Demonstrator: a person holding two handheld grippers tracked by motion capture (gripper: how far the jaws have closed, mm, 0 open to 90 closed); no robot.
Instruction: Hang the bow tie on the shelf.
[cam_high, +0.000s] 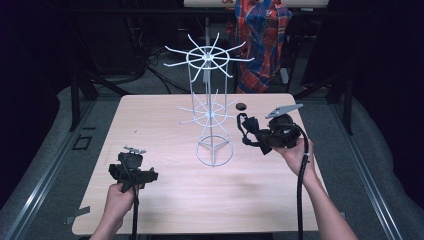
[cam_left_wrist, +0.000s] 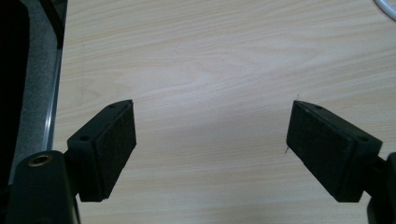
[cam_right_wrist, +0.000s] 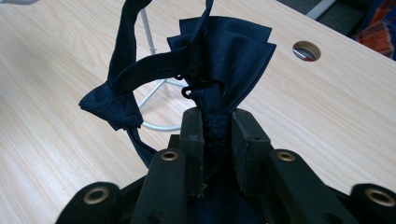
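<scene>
The right gripper (cam_right_wrist: 217, 135) has its jaws clamped on a dark navy fabric bow tie (cam_right_wrist: 205, 70) beside the white wire rack (cam_high: 209, 107). The left gripper (cam_left_wrist: 210, 140) hangs over the pale wooden surface (cam_left_wrist: 210, 60), jaws wide apart, holding nothing.

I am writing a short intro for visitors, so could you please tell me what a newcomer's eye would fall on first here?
The tall white wire rack with two tiers of radiating hooks stands mid-table and draws the eye first. Just to its right, the right gripper is shut on a dark navy bow tie, whose strap loops toward the rack. The left gripper hangs open over bare wood near the table's front left.
</scene>
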